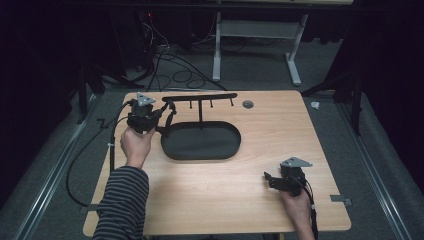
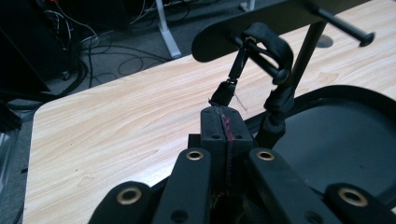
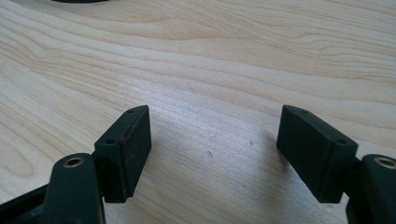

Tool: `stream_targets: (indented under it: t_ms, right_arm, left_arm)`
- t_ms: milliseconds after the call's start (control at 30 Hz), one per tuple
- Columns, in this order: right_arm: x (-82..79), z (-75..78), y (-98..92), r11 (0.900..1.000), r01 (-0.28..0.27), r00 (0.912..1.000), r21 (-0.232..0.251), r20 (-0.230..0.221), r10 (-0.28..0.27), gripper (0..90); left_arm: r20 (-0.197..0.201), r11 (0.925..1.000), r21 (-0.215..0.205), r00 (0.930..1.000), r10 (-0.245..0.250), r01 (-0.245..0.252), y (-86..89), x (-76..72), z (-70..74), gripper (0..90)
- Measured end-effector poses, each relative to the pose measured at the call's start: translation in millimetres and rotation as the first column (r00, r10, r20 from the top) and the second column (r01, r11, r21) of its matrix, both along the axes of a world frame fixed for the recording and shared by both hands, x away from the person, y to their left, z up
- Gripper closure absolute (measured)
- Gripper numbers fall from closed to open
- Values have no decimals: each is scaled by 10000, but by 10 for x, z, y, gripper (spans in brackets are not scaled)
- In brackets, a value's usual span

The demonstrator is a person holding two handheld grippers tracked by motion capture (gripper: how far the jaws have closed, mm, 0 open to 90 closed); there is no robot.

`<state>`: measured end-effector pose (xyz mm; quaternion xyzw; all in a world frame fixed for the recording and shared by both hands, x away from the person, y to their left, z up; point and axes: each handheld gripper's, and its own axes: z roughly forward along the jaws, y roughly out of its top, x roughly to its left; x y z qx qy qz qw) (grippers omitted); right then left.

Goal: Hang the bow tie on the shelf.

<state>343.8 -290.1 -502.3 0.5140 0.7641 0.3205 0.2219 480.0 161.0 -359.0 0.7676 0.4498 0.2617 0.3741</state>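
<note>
Dim room: grey carpet [image 1: 260,75], tangled floor cables [image 1: 172,70], white desk legs [image 1: 295,55] beyond.

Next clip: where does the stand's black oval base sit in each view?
High view: the oval base lies centre-left on the table.
Left gripper view: it is at the right, behind the left gripper, which is shut on the strap.
Right gripper view: it is probably the dark sliver at the top edge, left.
Shared landmark: the pale wood tabletop.
</note>
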Motion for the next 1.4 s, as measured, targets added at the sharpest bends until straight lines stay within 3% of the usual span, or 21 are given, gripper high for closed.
stream_targets:
  t_ms: [367,733,1000,1400]
  right_arm:
    - [1,-1,-3,10000,-34,10000,-9,21,34,274]
    - [1,-1,-4,10000,-30,10000,-6,21,30,274]
    - [1,-1,-4,10000,-31,10000,-11,22,31,274]
    - [1,-1,-2,10000,-36,10000,-14,23,36,274]
  left_arm:
    - [-420,9996,272,9991,96,-85,-32,49,-116,889]
    - [-546,9990,434,9985,-36,60,-93,35,-140,832]
    - [-330,9994,237,9992,-227,234,-86,-54,-84,775]
    - [-332,9987,-420,9990,-288,274,87,-224,-110,681]
